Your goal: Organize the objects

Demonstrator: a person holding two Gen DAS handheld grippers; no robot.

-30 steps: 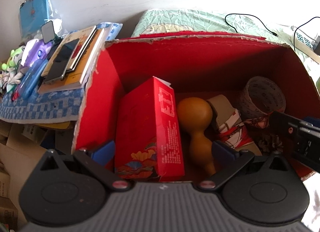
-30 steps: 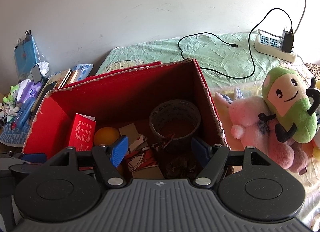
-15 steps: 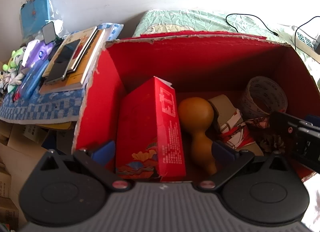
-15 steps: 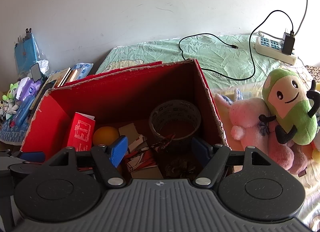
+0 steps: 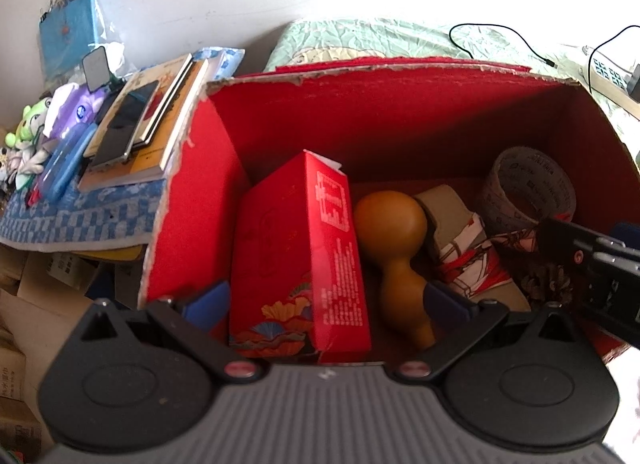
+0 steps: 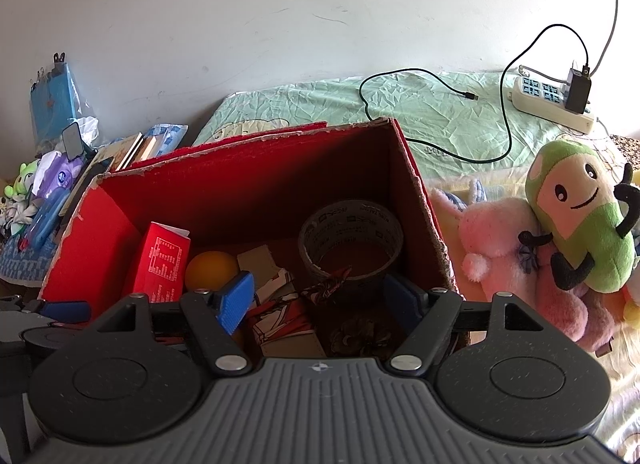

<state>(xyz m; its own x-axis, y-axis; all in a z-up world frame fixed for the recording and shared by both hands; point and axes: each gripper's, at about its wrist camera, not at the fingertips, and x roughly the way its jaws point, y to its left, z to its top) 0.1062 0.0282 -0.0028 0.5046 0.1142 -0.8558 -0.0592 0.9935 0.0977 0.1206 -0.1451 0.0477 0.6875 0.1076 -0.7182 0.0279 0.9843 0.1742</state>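
While both the left tongs [image 5: 326, 300] and right tongs [image 6: 318, 294] hover spread and empty above the red box [image 5: 384, 104], its contents look packed, so the next move seems to be choosing another loose item, perhaps the plush toy [image 6: 580, 216] just beside it.

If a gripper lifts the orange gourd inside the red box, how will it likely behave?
The gourd looks smooth and rounded, so flat fingers may slip off its bulbs; the narrow waist seems the safer grip. It is probably hollow and light. Lying on its side, it would likely roll if nudged.
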